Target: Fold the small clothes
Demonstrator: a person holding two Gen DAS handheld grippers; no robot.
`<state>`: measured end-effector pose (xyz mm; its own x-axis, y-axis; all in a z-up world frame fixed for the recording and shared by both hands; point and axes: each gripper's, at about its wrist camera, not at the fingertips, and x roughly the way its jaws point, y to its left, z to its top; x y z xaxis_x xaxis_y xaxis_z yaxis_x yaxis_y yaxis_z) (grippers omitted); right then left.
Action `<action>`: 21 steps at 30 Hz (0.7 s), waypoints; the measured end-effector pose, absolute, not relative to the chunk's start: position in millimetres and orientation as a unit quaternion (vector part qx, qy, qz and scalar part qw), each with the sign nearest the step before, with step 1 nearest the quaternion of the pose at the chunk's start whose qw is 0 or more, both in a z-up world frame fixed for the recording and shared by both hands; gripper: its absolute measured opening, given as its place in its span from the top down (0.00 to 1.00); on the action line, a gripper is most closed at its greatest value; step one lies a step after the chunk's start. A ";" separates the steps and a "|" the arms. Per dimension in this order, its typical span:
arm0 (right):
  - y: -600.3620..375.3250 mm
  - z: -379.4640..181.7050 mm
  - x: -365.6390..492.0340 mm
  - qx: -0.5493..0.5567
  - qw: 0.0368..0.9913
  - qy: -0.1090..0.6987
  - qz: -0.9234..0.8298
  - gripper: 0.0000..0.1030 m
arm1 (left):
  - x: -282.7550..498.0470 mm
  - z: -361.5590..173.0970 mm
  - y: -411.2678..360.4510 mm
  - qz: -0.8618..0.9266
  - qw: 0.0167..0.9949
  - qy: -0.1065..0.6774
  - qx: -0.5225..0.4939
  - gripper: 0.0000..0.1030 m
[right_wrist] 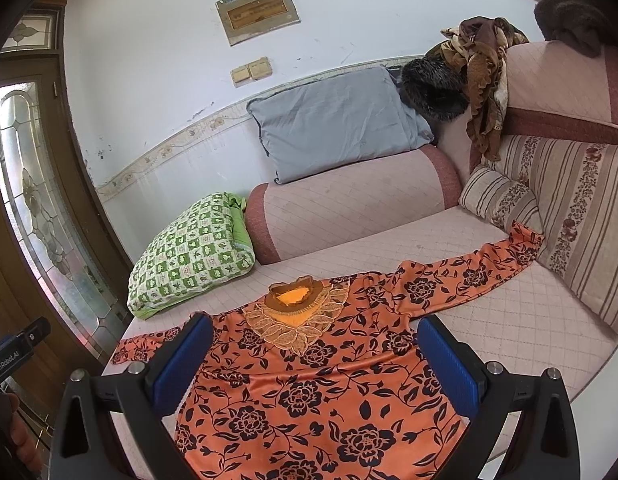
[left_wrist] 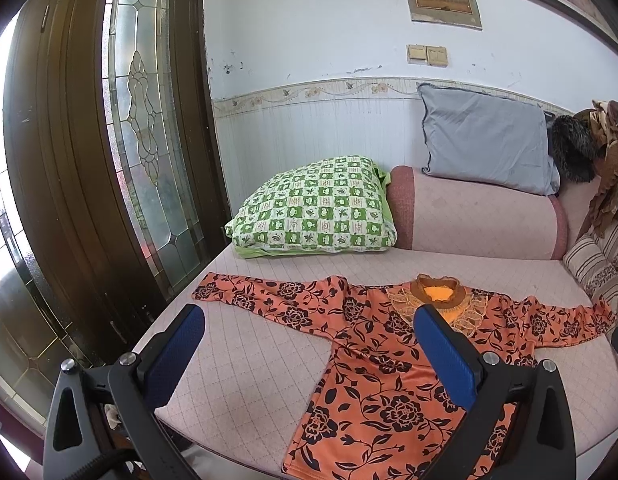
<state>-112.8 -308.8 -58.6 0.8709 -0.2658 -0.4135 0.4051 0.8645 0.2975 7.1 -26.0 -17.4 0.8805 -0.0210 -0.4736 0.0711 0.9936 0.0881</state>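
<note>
The small orange long-sleeved top with a black flower print and a lace-trimmed collar lies spread flat, front up, on the pale pink quilted sofa seat, filling the lower centre and lower right of the left wrist frame. Its sleeves make the long axis, running from left to right across both frames, with the collar toward the far side and the hem nearest the cameras.

In the left wrist frame the left sleeve reaches toward the middle left, just beyond the left gripper, whose blue pads stand wide apart with nothing between them.

In the right wrist frame the right sleeve stretches to the striped cushion at the right edge. The right gripper hangs released over the chest of the top, also empty.

Each sleeve looks nearer to the gripper on its own side.
</note>
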 end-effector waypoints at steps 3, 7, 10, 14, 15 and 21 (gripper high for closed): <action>-309.8 -60.2 -111.6 0.182 0.949 0.183 -0.180 0.00 | 8.5 -19.5 -28.6 -0.024 0.968 0.245 0.054 0.00; -312.0 -62.6 -110.3 0.179 0.950 0.182 -0.182 0.00 | 10.3 -21.4 -31.3 -0.025 0.967 0.248 0.055 0.00; -313.5 -63.3 -110.3 0.186 0.948 0.181 -0.183 0.00 | 11.1 -21.2 -33.0 -0.025 0.967 0.248 0.056 0.00; -319.0 -62.7 -111.3 0.201 0.947 0.170 -0.182 0.00 | 10.8 -21.5 -36.4 -0.027 0.967 0.247 0.058 0.00; -319.9 -63.1 -111.3 0.202 0.947 0.170 -0.183 0.00 | 10.5 -22.0 -37.1 -0.027 0.967 0.248 0.059 0.00; -324.3 -66.6 -108.9 0.213 0.940 0.191 -0.185 0.00 | 14.5 -25.9 -41.9 -0.028 0.965 0.253 0.063 0.00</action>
